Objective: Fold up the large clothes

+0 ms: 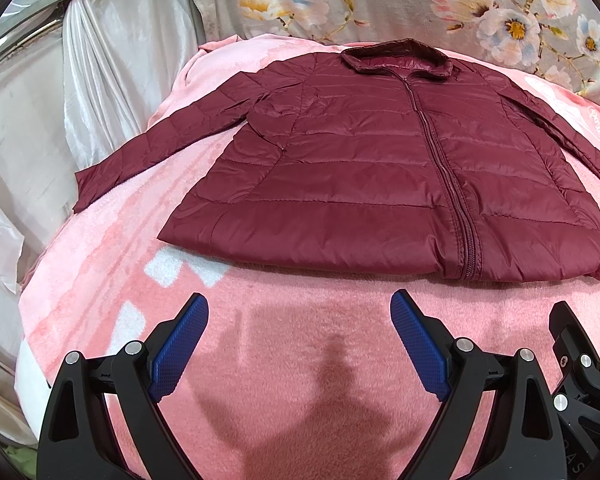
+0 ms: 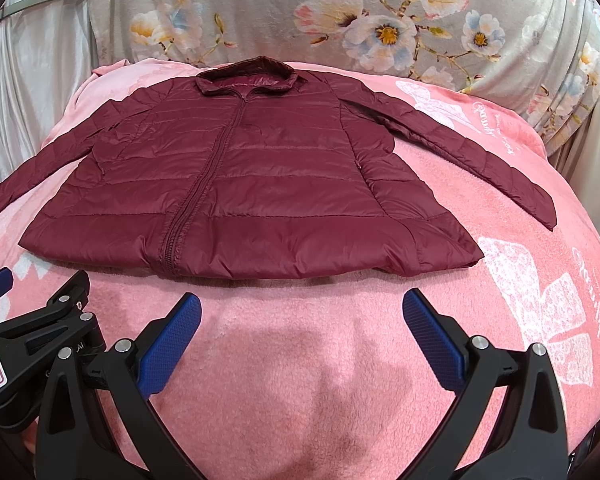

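Waiting to start on the jacket

Laying flat and zipped, the jacket [image 1: 380, 168] sits face-up mid-blanket [image 1: 300, 360], collar at the far edge, sleeves spread out, probably so they fold in easily. Left gripper [image 1: 299, 304] and right gripper [image 2: 301, 303] both hover wide apart, holding nothing, just short of the hem.

Left hand-held gripper [image 1: 299, 308] spread wide; right hand-held gripper [image 2: 301, 308] likewise, both empty.
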Action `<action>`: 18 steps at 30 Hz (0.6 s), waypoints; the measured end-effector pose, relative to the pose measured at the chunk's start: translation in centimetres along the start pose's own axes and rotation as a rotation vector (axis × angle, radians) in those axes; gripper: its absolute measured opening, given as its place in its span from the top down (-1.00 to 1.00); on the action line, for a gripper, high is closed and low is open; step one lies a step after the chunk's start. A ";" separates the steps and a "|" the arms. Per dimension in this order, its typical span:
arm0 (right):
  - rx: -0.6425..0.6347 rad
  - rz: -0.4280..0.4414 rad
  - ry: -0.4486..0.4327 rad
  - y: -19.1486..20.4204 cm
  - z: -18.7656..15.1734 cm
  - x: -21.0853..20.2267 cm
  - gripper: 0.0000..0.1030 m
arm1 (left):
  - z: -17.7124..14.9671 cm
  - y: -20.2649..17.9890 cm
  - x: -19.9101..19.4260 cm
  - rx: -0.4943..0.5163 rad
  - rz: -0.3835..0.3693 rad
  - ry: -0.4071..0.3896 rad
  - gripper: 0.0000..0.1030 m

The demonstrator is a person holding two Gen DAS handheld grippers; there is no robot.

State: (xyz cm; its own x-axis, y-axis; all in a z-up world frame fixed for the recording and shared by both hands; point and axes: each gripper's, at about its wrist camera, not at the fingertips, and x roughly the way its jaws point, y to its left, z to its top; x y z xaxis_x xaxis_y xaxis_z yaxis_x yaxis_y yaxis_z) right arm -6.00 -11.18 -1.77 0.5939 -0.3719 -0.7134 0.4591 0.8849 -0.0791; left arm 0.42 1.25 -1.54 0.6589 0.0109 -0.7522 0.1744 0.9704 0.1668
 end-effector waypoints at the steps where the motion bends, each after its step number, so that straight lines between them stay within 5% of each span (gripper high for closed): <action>1: 0.000 0.000 0.000 0.0 -0.1 0.0 -0.91 | 0.0 0.0 0.0 0.000 0.000 0.000 -0.73; 18: 0.062 0.008 0.023 -2.4 0.0 1.2 -0.91 | 0.5 0.1 0.7 0.000 -0.021 0.006 -0.73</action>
State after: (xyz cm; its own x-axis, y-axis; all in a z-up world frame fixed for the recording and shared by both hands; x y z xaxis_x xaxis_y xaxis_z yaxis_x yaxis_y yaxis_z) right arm -6.33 -13.73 -2.40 0.5825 -0.3575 -0.7300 0.4946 0.8686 -0.0307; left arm 1.27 1.20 -1.74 0.6503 -0.0080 -0.7596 0.1882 0.9705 0.1509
